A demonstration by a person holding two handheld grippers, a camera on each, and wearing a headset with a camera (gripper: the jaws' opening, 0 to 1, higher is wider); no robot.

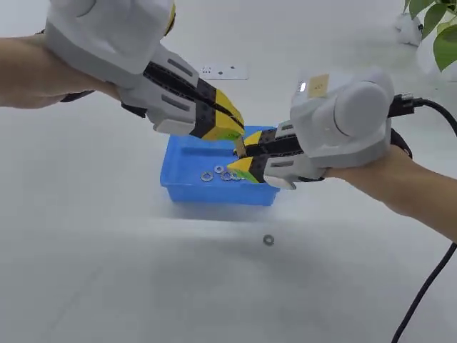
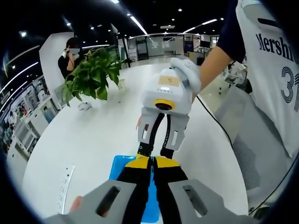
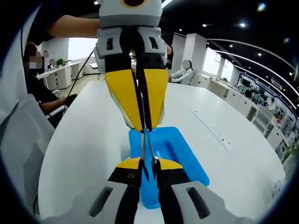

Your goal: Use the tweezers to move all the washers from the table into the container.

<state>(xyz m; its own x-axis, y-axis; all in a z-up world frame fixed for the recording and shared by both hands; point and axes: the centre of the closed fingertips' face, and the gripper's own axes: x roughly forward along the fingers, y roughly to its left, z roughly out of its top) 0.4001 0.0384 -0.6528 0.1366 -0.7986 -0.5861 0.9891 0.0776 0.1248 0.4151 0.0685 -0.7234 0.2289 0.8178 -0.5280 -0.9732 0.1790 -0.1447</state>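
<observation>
A blue container [image 1: 214, 194] sits mid-table with several washers [image 1: 219, 171] lying in it. One loose washer [image 1: 268, 240] rests on the white table in front of it. Above the container, my left gripper [image 1: 234, 131] comes in from the upper left and my right gripper [image 1: 241, 168] from the right, tip to tip. The thin metal tweezers [image 1: 240, 148] run between the two. In the right gripper view the tweezers [image 3: 146, 144] come out of the left gripper's shut yellow jaws and down into my right gripper [image 3: 148, 167], above the container [image 3: 182, 154]. My left gripper [image 2: 152, 161] shows shut.
A white power strip [image 1: 225, 71] lies behind the container. A potted plant [image 1: 435, 28] stands at the far right corner. A black cable [image 1: 428, 286] trails off the right gripper toward the near right. Bare white table surrounds the container.
</observation>
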